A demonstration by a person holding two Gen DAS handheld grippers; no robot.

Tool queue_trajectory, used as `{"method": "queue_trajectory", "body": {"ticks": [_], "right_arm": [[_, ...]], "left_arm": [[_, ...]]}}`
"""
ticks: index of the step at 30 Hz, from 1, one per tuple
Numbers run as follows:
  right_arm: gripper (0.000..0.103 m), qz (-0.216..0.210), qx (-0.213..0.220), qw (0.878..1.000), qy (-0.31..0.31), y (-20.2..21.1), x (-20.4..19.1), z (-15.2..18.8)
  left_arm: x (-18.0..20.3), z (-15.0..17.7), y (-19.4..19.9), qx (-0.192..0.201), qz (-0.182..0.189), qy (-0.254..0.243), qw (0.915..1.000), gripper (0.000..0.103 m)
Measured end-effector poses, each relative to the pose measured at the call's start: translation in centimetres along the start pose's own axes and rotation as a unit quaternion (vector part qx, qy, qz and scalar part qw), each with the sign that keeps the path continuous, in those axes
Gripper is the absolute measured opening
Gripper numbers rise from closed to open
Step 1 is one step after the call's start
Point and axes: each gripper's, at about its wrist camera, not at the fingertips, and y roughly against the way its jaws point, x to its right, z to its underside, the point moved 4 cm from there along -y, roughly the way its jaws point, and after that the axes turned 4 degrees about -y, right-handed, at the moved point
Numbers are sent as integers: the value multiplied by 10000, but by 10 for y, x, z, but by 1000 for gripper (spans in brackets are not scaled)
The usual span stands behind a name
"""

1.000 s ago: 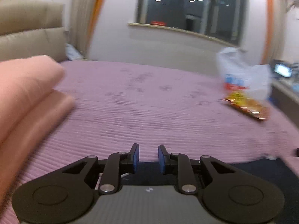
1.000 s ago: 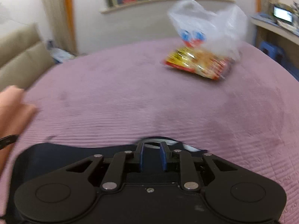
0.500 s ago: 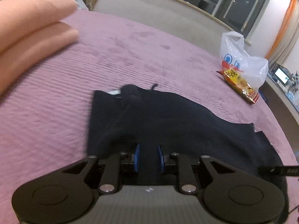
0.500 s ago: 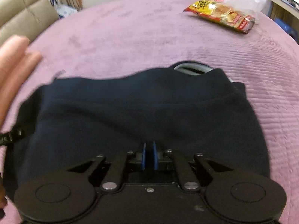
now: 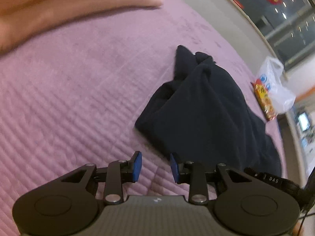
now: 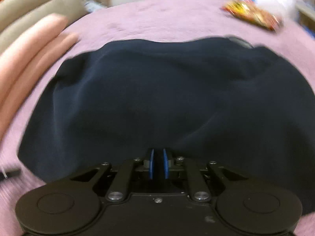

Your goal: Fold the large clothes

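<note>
The dark navy fabric garment [image 6: 157, 98] lies half-folded on the purple quilted bed [image 5: 69, 98]; right gripper [image 6: 157, 163] clamps its edge, jaws closing, while left gripper [image 5: 155, 167] opens empty.

One dark garment [image 5: 206, 106], one snack packet [image 5: 264, 100], one plastic bag [image 5: 275, 84], two pink pillows [image 6: 29, 55].

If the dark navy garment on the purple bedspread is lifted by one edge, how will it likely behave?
The dark navy fabric garment would probably drape and sag: it already lies in soft creases and bunches into a peak in the left wrist view. It seems fairly thick, so some weight is likely. On the ribbed purple bedspread it may drag rather than slide.
</note>
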Motion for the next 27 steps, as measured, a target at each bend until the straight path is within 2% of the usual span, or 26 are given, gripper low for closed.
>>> {"method": "queue_trajectory", "body": {"ticks": [3, 7, 9, 12, 15, 21, 23, 25, 27], "right_arm": [[12, 15, -63, 10000, -32, 15, -4, 0], [13, -114, 281, 9993, 232, 38, -19, -7], [14, 5, 253, 9991, 353, 32, -24, -7], [16, 19, 124, 9999, 118, 21, -17, -1], [16, -40, 149, 9999, -43, 18, -12, 4], [16, -9, 93, 9998, -172, 4, -8, 3], [16, 18, 97, 9998, -161, 6, -9, 3], [16, 48, 238, 9996, -132, 16, -12, 3], [17, 185, 636, 9978, 97, 33, -20, 2]], "left_arm": [[-7, 2, -7, -76, 224, 360, 9991, 43], [-3, 6, -14, 8, 369, 377, 9986, 54], [-4, 7, -21, 100, 527, 488, 9974, 60], [-1, 3, -32, 389, 831, 693, 9934, 67], [5, -9, -46, 572, 1060, 826, 9893, 70], [17, -36, -78, 879, 1358, 1171, 9799, 69], [23, -39, -84, 904, 1356, 1122, 9802, 68], [28, -37, -84, 915, 1312, 1054, 9815, 67], [29, -32, -80, 889, 1273, 1101, 9817, 64]]}}
